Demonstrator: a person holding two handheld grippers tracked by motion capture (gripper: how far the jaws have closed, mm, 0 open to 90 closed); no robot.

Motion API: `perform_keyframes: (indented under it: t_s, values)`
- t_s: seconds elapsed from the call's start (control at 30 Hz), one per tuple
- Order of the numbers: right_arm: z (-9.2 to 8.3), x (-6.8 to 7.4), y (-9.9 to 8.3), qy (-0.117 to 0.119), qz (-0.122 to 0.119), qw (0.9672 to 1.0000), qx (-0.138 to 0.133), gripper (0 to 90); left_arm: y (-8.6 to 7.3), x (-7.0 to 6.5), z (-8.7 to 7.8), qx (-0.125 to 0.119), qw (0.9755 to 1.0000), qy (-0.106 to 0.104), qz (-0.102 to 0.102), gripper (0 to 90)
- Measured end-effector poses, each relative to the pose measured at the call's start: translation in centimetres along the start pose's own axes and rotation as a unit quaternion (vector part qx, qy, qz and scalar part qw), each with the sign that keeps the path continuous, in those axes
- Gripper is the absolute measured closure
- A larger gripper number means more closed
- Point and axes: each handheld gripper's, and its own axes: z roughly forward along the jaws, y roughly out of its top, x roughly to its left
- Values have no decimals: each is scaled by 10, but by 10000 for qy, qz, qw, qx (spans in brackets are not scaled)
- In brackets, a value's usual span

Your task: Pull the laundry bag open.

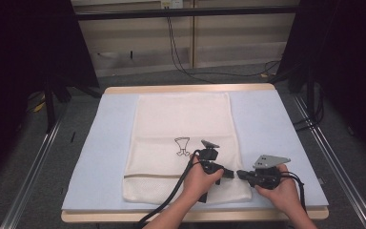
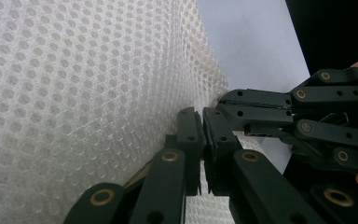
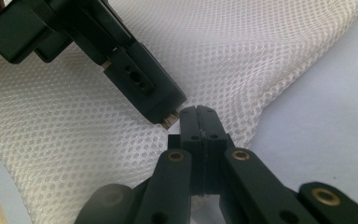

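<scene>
Both grippers meet tip to tip at the mesh bag's [image 1: 183, 143] near right edge. The left gripper [image 2: 201, 140] looks nearly closed, seemingly pinching mesh. The right gripper [image 3: 199, 122] is clamped tight on the mesh edge.

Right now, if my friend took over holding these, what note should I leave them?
Left tool: shut on the mesh bag, at its right edge near the front corner.
Right tool: shut on the same edge, tip to tip with the left one.
The bag lies flat on the blue mat, its zipper band toward the front; the pinched edge is lifted a little.
Done: both tools have hold of the edge.
Left: probably opening or folding the bag; it hasn't been folded yet. Keep both grips steady.
</scene>
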Motion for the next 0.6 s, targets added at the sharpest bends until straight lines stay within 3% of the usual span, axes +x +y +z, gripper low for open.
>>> perform_keyframes:
  t_s: [0.43, 0.6]
  values:
    - [0, 0, 1, -3, 53, 10000, 26, 900, 0, 1, -1, 20, 10000, 31, -82, 869]
    - [1, 1, 2, -11, -48, 10000, 60, 900, 1, 1, -1, 17, 9998, -23, -179, 872]
